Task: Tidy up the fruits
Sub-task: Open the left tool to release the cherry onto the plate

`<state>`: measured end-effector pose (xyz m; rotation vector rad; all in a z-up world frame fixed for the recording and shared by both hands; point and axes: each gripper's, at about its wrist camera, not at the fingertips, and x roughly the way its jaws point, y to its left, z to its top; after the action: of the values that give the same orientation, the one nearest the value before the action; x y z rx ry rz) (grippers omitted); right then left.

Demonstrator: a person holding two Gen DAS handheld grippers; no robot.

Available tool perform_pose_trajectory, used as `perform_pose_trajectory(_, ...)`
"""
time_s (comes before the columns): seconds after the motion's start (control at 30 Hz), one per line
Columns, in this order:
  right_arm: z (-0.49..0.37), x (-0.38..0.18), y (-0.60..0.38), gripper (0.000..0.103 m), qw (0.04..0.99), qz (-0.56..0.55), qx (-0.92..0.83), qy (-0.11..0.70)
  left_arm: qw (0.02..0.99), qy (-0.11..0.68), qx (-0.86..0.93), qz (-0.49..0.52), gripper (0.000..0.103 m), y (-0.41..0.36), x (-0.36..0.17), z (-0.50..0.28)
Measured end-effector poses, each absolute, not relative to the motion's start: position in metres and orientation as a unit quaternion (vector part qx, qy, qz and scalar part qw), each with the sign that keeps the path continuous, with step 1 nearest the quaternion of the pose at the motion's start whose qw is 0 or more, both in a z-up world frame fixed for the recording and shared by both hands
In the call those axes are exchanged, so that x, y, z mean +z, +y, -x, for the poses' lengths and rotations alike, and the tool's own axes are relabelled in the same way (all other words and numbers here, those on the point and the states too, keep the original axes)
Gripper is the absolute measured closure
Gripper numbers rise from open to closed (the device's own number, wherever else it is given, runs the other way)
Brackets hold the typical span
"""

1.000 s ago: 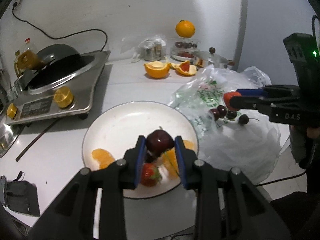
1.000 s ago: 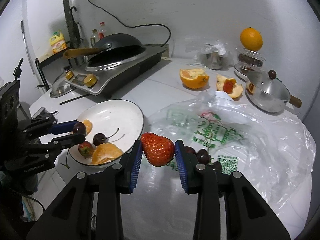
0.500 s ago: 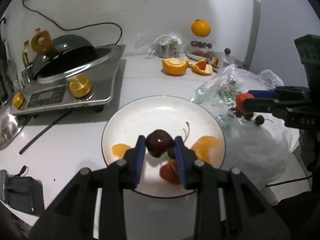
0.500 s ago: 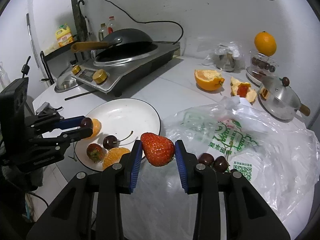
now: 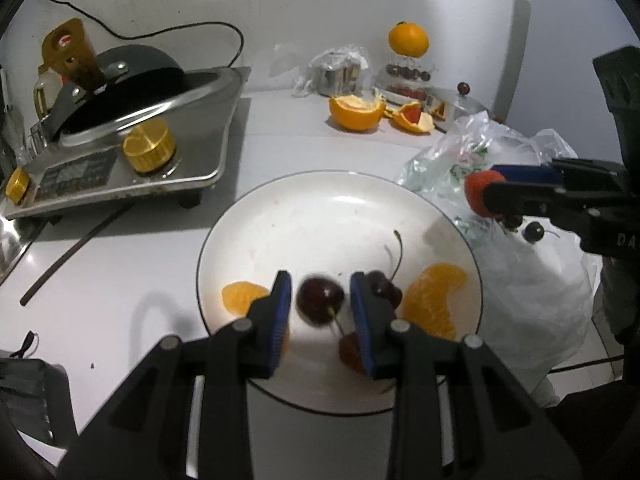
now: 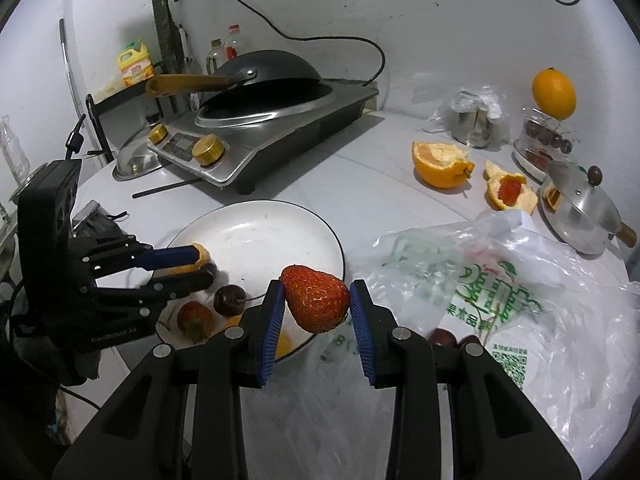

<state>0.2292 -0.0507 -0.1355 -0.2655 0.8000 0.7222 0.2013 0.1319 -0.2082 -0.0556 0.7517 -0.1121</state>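
A white plate [image 5: 320, 216] [image 6: 260, 240] holds two orange segments [image 5: 434, 300], a small strawberry [image 5: 350, 350] [image 6: 194, 318] and a stemmed cherry [image 5: 384, 288]. My left gripper [image 5: 319, 304] [image 6: 202, 265] hangs low over the plate's near part. A dark cherry [image 5: 320, 300] sits blurred between its blue pads, with a narrow gap showing on each side. My right gripper [image 6: 318, 300] [image 5: 486, 196] is shut on a big red strawberry [image 6: 316, 298] [image 5: 478, 190], above the plate's right rim and the edge of a plastic bag [image 6: 500, 300].
More cherries [image 5: 534, 232] [image 6: 442, 336] lie on the bag. An induction cooker with a black wok [image 6: 260, 132] stands behind the plate, a chopstick [image 5: 76, 248] beside it. Orange peel halves [image 5: 354, 112], a lidded small pot [image 6: 576, 208] and a whole orange [image 5: 408, 40] sit at the back.
My left gripper has sunk closer to the plate, and the cherry has slipped lower between its pads and come loose. My right gripper carried the strawberry leftward from over the bag toward the plate's rim.
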Motion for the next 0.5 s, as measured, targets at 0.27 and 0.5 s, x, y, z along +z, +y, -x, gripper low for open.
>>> perform_pose_trajectory(0.27, -0.236, -0.150, -0.026, 0.067, 0.839, 0.144, 0.355, 0.386, 0.929, 0.364, -0.056, 0.041, 0.052, 0.136, -0.206, -0.198)
perform_pose_trajectory(0.5, -0.240, -0.165, -0.015, 0.067, 0.833, 0.157, 0.350, 0.399, 0.930, 0.359, -0.059, 0.045, 0.051, 0.141, -0.204, -0.194)
